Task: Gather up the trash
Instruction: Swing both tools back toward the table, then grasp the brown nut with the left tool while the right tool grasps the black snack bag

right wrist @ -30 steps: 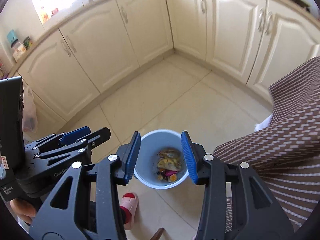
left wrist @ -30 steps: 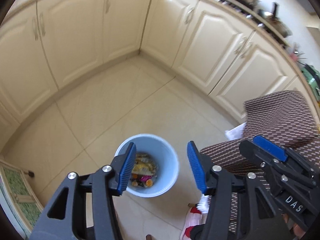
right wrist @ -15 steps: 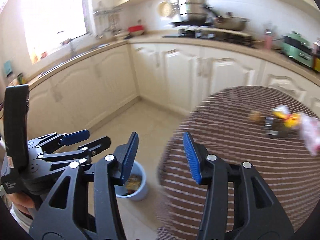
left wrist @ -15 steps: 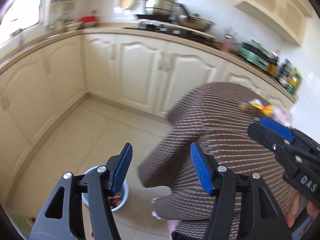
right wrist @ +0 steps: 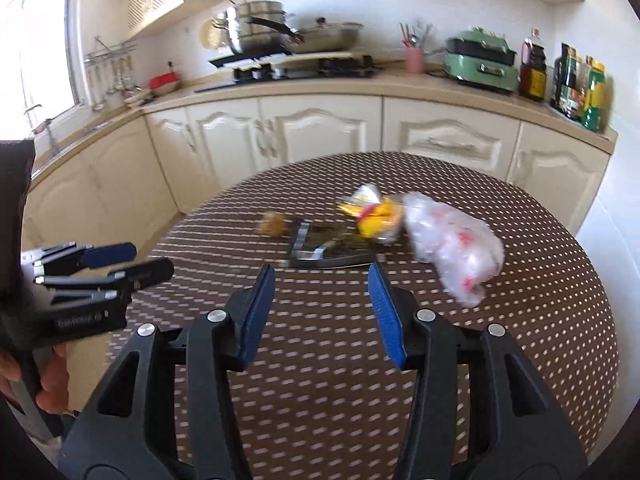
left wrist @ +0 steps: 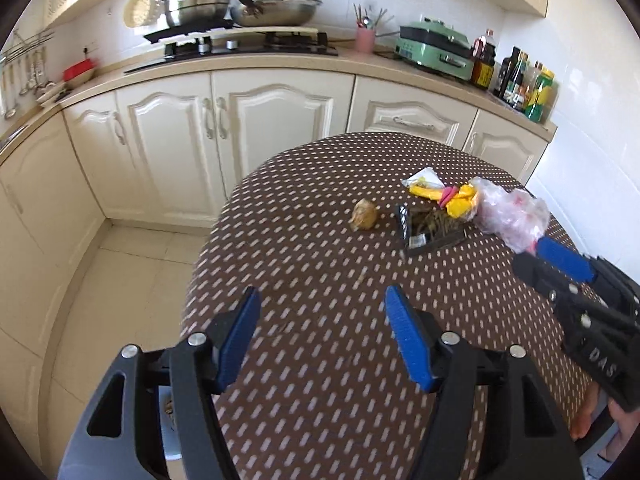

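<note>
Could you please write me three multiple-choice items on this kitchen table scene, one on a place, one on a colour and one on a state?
1. Where does the crumpled clear plastic bag lie?
A. on the floor
B. on the dotted brown tablecloth, right of the yellow wrapper
C. on the stove

2. What colour is the cup holding utensils on the counter?
A. pink
B. blue
C. black

3. What is between the fingers of the left gripper and the right gripper?
A. the plastic bag
B. the brownish lump
C. nothing

Answers:
1. B: the bag rests on the cloth at the right end of the trash cluster.
2. A: the cup beside the green appliance is pink.
3. C: both sets of jaws stand apart over bare cloth, the left ones opening.
</note>
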